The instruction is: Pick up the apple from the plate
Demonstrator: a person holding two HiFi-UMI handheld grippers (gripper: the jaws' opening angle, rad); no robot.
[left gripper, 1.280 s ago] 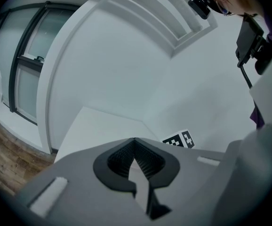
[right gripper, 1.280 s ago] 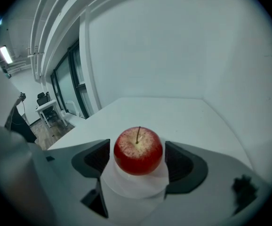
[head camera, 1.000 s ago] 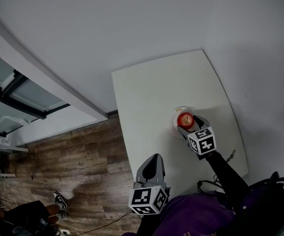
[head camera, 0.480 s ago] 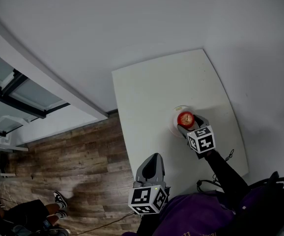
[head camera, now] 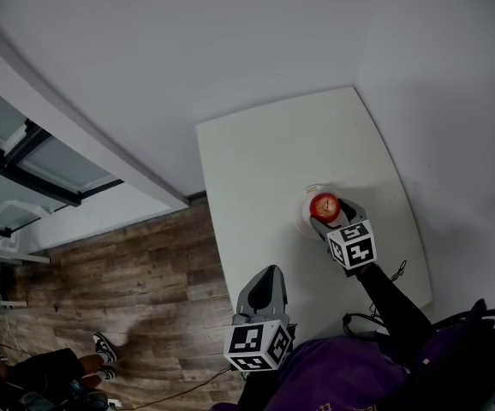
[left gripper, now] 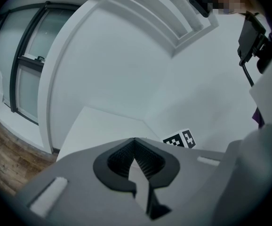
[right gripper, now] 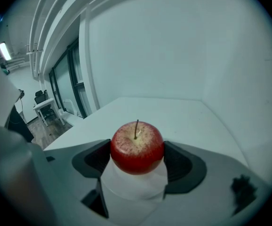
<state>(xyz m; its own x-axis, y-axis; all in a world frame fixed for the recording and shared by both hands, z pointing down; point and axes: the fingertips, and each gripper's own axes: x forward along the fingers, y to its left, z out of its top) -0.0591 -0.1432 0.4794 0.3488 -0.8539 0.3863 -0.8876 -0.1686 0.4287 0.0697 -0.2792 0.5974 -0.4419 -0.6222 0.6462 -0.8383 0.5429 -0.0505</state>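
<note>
The right claw [right gripper: 137, 157] has scarcely shifted this past second — its pads clamp the apple [right gripper: 137, 142] over the plate [right gripper: 132, 188], so lifting seems next.

Slight rightward shift of apple [head camera: 325, 205]

Plain office-like room.
White walls, wood floor [head camera: 136, 289], dark-framed glass partition [head camera: 33, 157], white table [head camera: 265, 152] in the corner; farther off a desk [right gripper: 44, 106], office chair [right gripper: 41, 97] and ceiling strip light [right gripper: 5, 51].
</note>
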